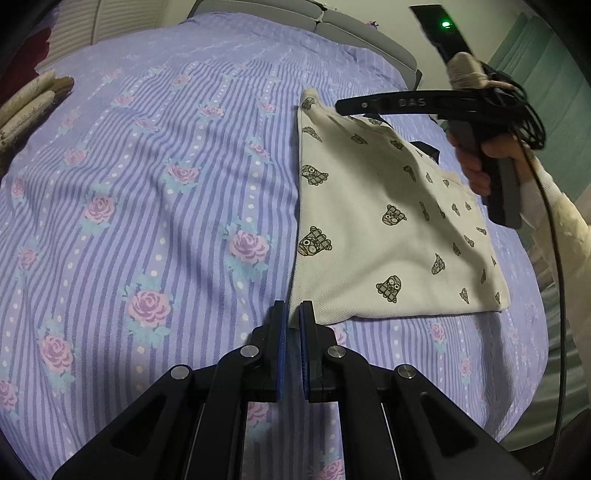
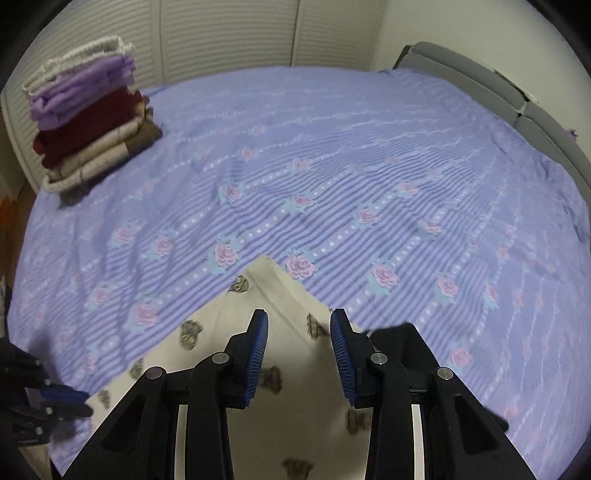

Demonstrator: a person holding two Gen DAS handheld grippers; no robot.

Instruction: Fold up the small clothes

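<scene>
So the cream garment (image 1: 388,221) with the little dark cartoon prints is lying on the bed (image 1: 147,184), over the lilac striped cover with pink roses, folded into a flat, roughly rectangular shape. It's sitting toward the right side in the left wrist view, one long straight edge running up the middle.

The left gripper (image 1: 291,317) is pinching the near corner of that garment, blue pads closed tight on the fabric edge, and that corner is getting pulled up a bit off the cover.

The right gripper (image 2: 299,354) is hanging above the cloth with its blue pads apart and nothing between them, just the printed fabric showing below. From the left camera you can see it held up in the air over the far side of the garment, with a hand (image 1: 484,162) wrapped around the handle, a pale sleeve (image 1: 554,229) behind it and a black cable (image 1: 554,258) dangling down.

Over at the far left corner of the bed, a stack of folded clothes (image 2: 88,114) is sitting: white on top, then purple, dark red and tan layers. Grey headboard (image 2: 517,99) on the right, slatted doors (image 2: 229,33) behind.
</scene>
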